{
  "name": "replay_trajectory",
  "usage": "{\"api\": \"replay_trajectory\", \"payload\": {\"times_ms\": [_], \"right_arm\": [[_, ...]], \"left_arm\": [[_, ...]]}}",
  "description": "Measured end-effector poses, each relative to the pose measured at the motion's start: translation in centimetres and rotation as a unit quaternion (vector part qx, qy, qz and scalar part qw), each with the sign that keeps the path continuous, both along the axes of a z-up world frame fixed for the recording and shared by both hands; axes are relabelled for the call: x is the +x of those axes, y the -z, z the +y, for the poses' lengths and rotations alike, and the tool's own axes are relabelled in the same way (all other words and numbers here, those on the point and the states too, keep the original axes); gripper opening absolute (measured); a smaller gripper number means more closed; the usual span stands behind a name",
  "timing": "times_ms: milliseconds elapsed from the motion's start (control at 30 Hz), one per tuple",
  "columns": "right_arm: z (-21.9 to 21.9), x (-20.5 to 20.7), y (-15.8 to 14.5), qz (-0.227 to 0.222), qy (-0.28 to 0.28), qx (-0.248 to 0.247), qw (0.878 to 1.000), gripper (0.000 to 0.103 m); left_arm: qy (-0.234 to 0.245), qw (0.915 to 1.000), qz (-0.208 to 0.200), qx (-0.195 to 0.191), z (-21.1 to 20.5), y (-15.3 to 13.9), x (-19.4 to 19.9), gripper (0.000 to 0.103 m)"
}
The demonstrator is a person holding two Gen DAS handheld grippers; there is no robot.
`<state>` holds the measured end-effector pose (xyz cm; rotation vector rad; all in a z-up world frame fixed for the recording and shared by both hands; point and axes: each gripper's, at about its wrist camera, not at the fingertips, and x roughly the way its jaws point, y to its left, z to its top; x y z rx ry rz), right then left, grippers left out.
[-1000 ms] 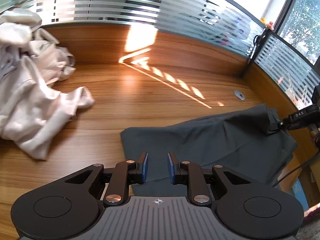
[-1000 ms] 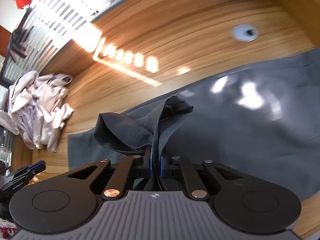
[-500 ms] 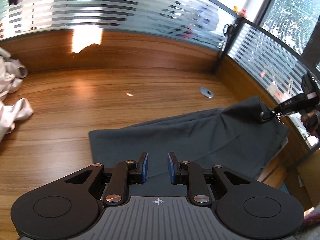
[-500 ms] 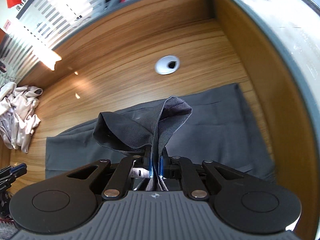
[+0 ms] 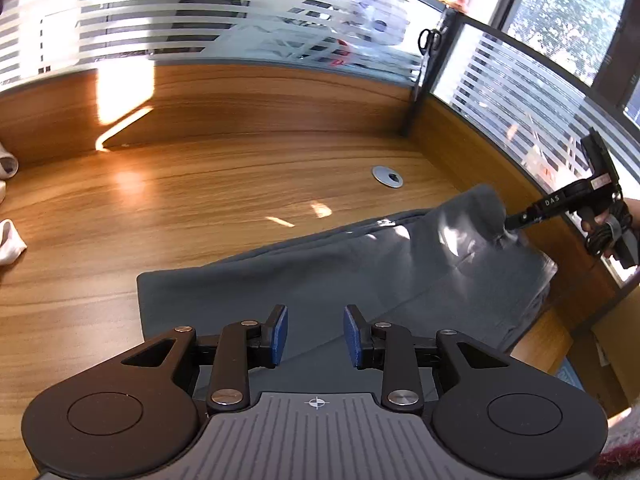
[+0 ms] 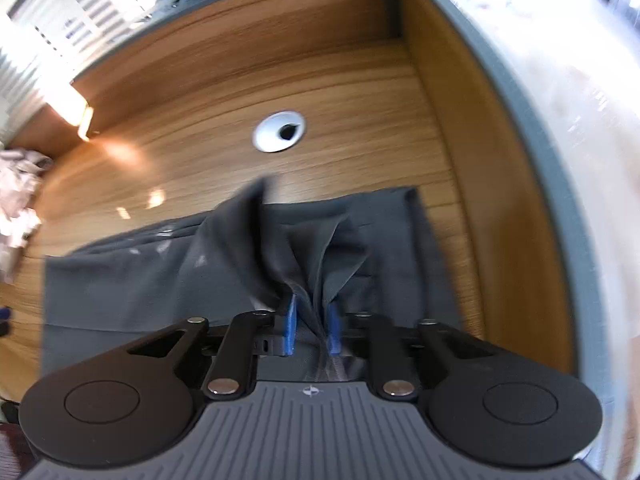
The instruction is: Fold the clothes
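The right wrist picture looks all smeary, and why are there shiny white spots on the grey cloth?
Right wrist view: motion blur smears the desk and the grey cloth, and the window side is washed out white. Left wrist view: sharper; sunlight puts bright glare patches on the cloth and the desk, and the fisheye lens bends the straight edges.

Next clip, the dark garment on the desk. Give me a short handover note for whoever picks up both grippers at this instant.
Left gripper: jaws opening, nothing between them, above the near edge of the dark garment.
Right gripper: jaws opening, a bunched fold of the garment between them, pads look just off the cloth.
Garment: spread across the wooden desk, right end raised at the right gripper; pale clothes heaped at far left.
Done: garment laid out.
Left: let the fold settle, flatten it, finish folding, then the pale heap.
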<state>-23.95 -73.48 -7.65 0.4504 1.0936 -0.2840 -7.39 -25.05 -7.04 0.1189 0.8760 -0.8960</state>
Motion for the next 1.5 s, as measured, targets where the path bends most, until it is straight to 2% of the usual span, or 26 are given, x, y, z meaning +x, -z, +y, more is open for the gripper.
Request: {"api": "replay_trajectory", "payload": {"times_ms": [33,167,233,367,600,667,733,767,800,867,900,1000,1067,1133,1233,1400,1500], "right_arm": [[0.2,0.0,-0.3,0.004,0.001,-0.014,1.000,0.036],[1.0,-0.9,-2.1,-0.041,0.015,-0.010,0.999,0.044],[1.6,-1.0,-1.9,-0.046,0.015,-0.016,0.999,0.048],[2.7,-0.6,-0.1,-0.035,0.011,-0.047,0.998,0.049],[1.2,1.3,2.1,-0.054,0.034,-0.066,0.996,0.048],[0.3,2.3,2.6,-0.055,0.043,-0.053,0.996,0.050],[-0.7,3.1,3.3,-0.055,0.052,-0.026,0.997,0.061],[-1.2,3.4,3.7,-0.055,0.058,-0.007,0.997,0.061],[-1.6,3.5,4.0,-0.055,0.067,0.006,0.996,0.060],[-1.8,3.5,4.3,-0.053,0.073,0.013,0.996,0.025],[-1.8,3.5,4.3,-0.050,0.072,0.011,0.996,0.003],[-1.5,3.2,4.1,-0.044,0.080,-0.007,0.996,0.004],[-0.9,3.1,4.5,-0.034,0.075,-0.035,0.996,0.005],[-0.5,3.2,4.9,-0.022,0.066,-0.063,0.996,0.016],[0.3,1.9,3.5,-0.036,0.062,-0.094,0.993,0.027],[2.4,-2.1,0.7,-0.070,0.059,-0.105,0.990,0.028],[4.1,-4.4,0.7,-0.080,0.054,-0.095,0.991,0.028]], "left_arm": [[0.000,1.0000,-0.001,0.001,-0.1,0.0,0.0,0.035],[-0.010,0.9999,-0.001,0.009,0.1,0.2,0.0,0.037],[-0.017,0.9997,-0.002,0.016,0.2,0.4,0.1,0.038],[-0.036,0.9988,-0.008,0.033,0.9,0.7,0.3,0.038],[-0.075,0.9956,-0.011,0.054,2.4,1.0,0.6,0.039],[-0.084,0.9949,-0.011,0.055,2.8,1.0,0.6,0.040],[-0.090,0.9943,-0.012,0.056,3.1,1.0,0.5,0.041],[-0.094,0.9939,-0.012,0.056,3.1,1.0,0.5,0.041],[-0.098,0.9936,-0.011,0.056,3.2,1.0,0.5,0.042],[-0.105,0.9929,-0.011,0.055,3.3,1.0,0.5,0.042],[-0.108,0.9927,-0.011,0.054,3.3,1.0,0.5,0.042],[-0.114,0.9919,-0.009,0.055,3.4,1.1,0.7,0.043],[-0.117,0.9914,-0.006,0.059,3.4,1.3,0.9,0.043],[-0.117,0.9912,-0.003,0.061,3.4,1.5,1.2,0.043],[-0.115,0.9914,-0.007,0.062,3.4,1.4,1.7,0.043],[-0.116,0.9914,-0.013,0.060,3.6,1.2,2.6,0.044],[-0.114,0.9915,-0.015,0.062,3.8,1.1,3.1,0.044]]}}
